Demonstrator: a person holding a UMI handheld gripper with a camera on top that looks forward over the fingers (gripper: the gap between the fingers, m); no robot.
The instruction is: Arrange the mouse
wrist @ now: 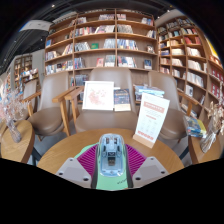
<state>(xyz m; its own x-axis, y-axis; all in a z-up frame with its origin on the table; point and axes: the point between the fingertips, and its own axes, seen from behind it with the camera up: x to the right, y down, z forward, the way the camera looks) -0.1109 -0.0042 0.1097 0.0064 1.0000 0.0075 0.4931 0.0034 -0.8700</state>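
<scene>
Hand-held gripper (111,165) pinching a grey-and-white mouse (110,155) above the round wooden table (60,150).

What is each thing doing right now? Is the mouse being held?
gripper: shut on the mouse, both pads against its sides.
mouse: held between the fingers, above the round table.
round table: standing, wooden top.
standing sign: upright on the table.
chairs: standing, nobody sitting.
bookshelves: full of books.
</scene>
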